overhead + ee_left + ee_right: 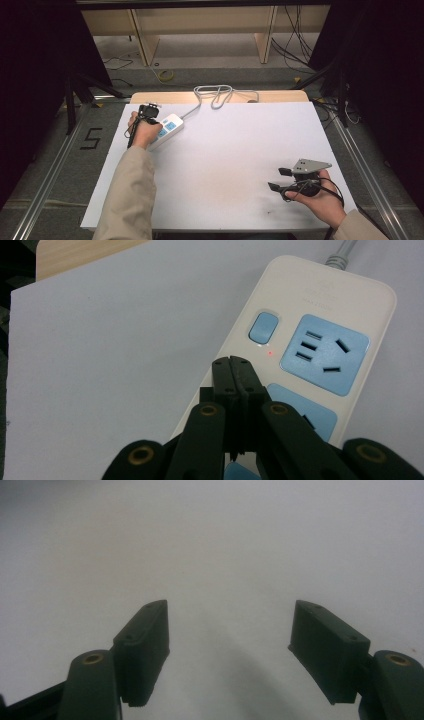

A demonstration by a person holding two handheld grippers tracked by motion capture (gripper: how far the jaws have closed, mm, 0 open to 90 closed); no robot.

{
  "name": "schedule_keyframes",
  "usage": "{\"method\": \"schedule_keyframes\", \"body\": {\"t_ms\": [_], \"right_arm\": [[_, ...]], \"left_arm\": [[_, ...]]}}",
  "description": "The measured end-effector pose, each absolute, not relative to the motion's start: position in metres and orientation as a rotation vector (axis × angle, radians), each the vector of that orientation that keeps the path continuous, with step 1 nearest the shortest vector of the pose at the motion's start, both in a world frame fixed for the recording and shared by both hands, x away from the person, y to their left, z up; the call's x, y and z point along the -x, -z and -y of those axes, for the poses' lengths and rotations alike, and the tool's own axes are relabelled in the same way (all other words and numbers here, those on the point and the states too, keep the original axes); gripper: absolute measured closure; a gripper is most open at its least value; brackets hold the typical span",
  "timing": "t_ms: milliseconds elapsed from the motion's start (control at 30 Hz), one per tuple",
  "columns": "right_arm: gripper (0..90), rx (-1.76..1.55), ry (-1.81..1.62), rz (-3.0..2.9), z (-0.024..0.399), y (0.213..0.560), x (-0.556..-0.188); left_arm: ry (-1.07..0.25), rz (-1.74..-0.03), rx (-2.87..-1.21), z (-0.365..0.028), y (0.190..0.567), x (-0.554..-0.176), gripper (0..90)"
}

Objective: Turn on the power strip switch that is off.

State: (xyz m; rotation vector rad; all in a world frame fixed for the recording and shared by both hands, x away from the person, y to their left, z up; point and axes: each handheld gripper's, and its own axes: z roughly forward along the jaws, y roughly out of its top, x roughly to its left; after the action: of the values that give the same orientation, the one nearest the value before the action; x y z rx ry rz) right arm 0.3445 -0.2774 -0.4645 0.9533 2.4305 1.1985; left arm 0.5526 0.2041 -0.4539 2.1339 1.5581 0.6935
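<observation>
The power strip (310, 355) lies at the far left of the white board (235, 165), its grey cable (215, 95) looping off the back edge, so the switch end faces away from the person and the sockets run back toward the hand. The left gripper (234, 371) hangs over the strip with its jaws pressed together, nothing between them; judged from the closed tips aimed just short of the blue switch (263, 326), they serve as one blunt poker for pressing it rather than as a clamp. A small red light (270, 353) glows below the switch, so the strip looks powered. Whether the tips touch the strip's casing I cannot tell; they sit near the switch, not on it. The left hand (145, 131) covers the near end of the strip in the high view. The right gripper (230, 645) rests low over bare board at the near right, jaws spread wide and empty, well apart from the strip, likely parked out of the way since a one-point press needs a single tool.
</observation>
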Motion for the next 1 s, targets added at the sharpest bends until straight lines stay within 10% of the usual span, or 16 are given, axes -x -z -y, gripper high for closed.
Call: {"method": "schedule_keyframes", "body": {"t_ms": [1000], "right_arm": [[32.2,-0.951,-1.199,-2.417,0.2779,0.4631,-0.3438]], "left_arm": [[-0.718,-1.533,-2.136,-0.203,0.4552,-0.5495,90.0]]}}
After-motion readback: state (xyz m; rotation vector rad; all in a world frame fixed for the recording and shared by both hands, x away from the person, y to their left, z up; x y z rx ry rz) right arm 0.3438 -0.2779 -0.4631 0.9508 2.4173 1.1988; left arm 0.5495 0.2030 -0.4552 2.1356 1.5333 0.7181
